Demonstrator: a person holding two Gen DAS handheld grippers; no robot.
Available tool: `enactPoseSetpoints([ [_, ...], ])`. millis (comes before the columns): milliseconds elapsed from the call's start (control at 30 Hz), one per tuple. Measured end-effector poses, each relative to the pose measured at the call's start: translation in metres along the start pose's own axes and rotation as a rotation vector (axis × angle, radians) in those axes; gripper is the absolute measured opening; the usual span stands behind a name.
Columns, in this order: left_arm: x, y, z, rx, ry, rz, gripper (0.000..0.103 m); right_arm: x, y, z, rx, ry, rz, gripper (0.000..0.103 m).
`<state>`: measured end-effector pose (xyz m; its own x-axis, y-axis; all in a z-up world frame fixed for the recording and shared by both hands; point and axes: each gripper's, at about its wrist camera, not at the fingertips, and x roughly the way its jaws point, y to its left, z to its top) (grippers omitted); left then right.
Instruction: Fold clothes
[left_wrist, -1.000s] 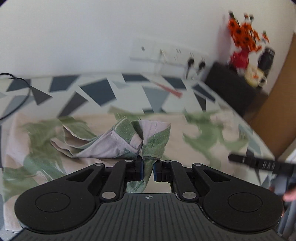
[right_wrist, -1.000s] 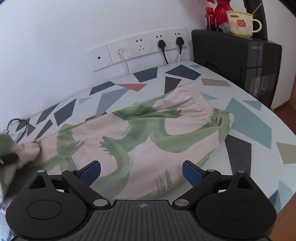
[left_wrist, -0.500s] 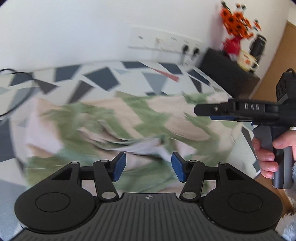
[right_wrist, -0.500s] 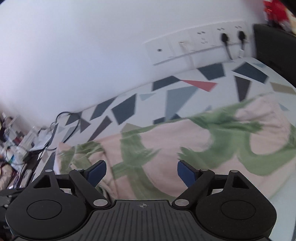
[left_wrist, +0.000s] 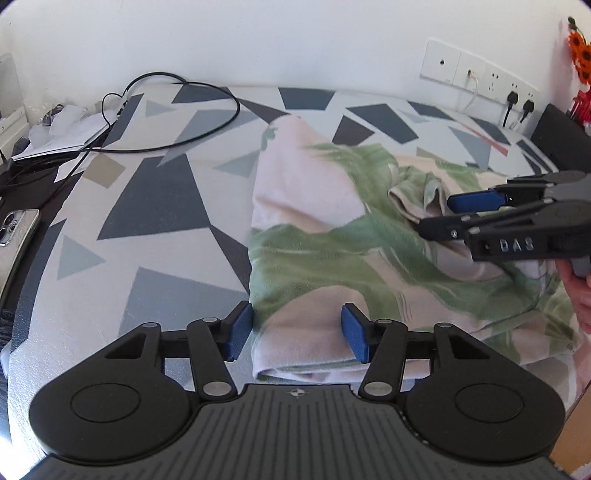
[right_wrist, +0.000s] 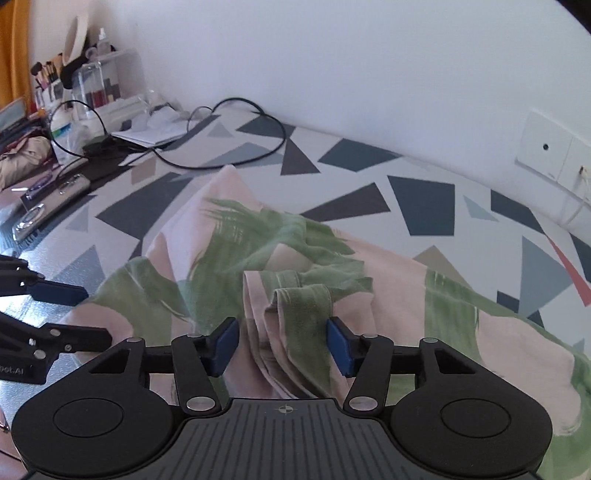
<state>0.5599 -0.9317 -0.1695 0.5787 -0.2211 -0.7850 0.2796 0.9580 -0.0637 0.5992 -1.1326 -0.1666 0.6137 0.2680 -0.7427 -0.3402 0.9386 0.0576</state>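
- Covering the table: triangle-patterned cloth (left_wrist: 155, 206); black cable (left_wrist: 192, 110); wall sockets (left_wrist: 480, 74).
- Pink-green garment (left_wrist: 332, 229), far edge blurred.
- Left gripper (left_wrist: 297, 332), right gripper (right_wrist: 282, 343): jaws spread.

Bright, even daylight; my wall (left_wrist: 295, 40) near-white, slightly blown out. Soft shadows only. Strong fisheye bending at edges, dark corners. My garment (right_wrist: 280, 258) motion-smeared; my claw bases sharp.
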Motion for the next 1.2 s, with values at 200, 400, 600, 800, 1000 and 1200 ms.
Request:
enactPoseSetpoints([
  [200,0.005,0.003,-0.002,0.006,0.016,-0.005,0.054,0.006,0.003,-0.004,-0.025,0.027,-0.037,0.046],
  [400,0.006,0.002,0.0,0.013,0.027,-0.001,0.054,0.011,0.017,-0.006,-0.116,0.026,-0.081,0.042],
  [600,0.007,0.003,0.001,0.011,0.035,-0.002,0.055,-0.016,-0.021,0.005,0.098,-0.074,-0.081,0.013],
  [800,0.007,0.002,0.002,0.004,0.04,0.005,0.055,-0.028,-0.136,-0.011,0.667,-0.093,-0.075,0.011],
  [1000,0.008,0.001,0.003,-0.003,0.043,0.011,0.055,-0.036,-0.179,-0.042,0.854,-0.114,-0.025,0.032],
  [1200,0.008,0.001,0.004,-0.003,0.047,0.009,0.056,-0.055,-0.162,-0.059,0.752,0.01,0.097,0.038],
])
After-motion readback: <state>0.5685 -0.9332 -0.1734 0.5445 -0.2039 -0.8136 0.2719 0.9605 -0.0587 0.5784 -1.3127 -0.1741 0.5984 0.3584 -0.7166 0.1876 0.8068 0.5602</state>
